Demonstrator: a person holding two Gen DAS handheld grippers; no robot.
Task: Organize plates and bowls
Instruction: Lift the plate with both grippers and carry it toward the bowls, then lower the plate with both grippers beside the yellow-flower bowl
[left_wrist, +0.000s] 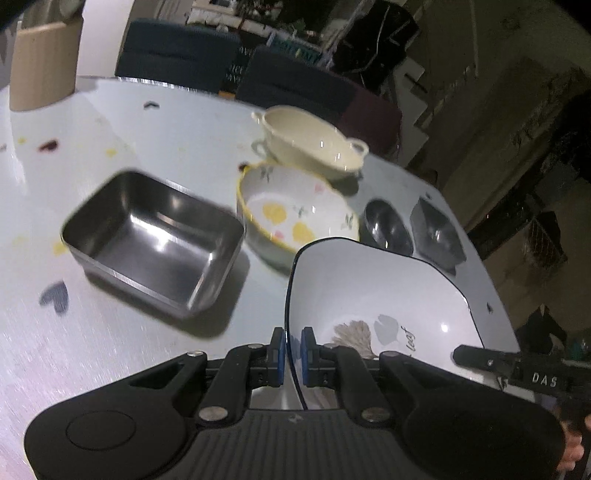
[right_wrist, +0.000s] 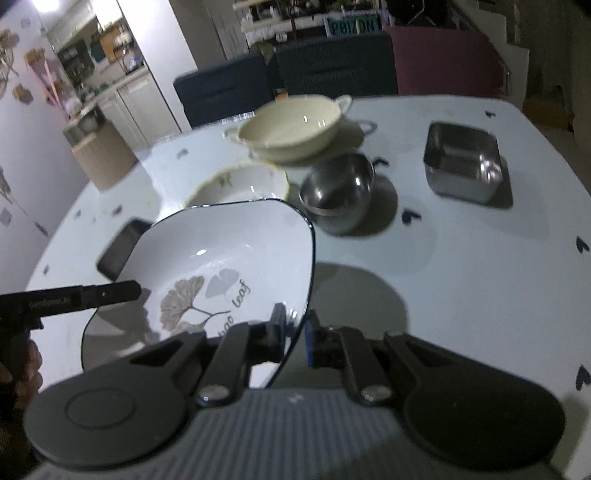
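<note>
Left hand-held gripper (left_wrist: 292, 354): clenched on the near-left rim of the leaf bowl (left_wrist: 373, 295), blue pads (left_wrist: 307, 356) on both sides of the dark edge.
Right hand-held gripper (right_wrist: 295, 339): grasping the same bowl (right_wrist: 221, 266) at its right rim, one finger inside, one outside.
Leaf bowl: white, squarish, thin dark rim, ginkgo leaf print and the word "leaf" inside; held between the two tools, tilted, over the surface (left_wrist: 110, 332), its shadow lying below on the right.
Steel box (left_wrist: 155, 240): rectangular, open, just left of the held bowl in the left view.
Flower bowl (left_wrist: 291, 214): yellow rim, yellow blotches inside; sits just beyond the leaf bowl, close beside the steel box.
Round steel bowl (right_wrist: 338, 194): right of the flower bowl, seemingly a stack of two.
Square steel dish (right_wrist: 463, 166): further right, apart from the rest.
Cream bowls (right_wrist: 291, 129): two-handled, stacked, behind the flower bowl.
Surface: pale, dotted with small hearts.
Chairs (right_wrist: 332, 70): dark, at the far edge.
</note>
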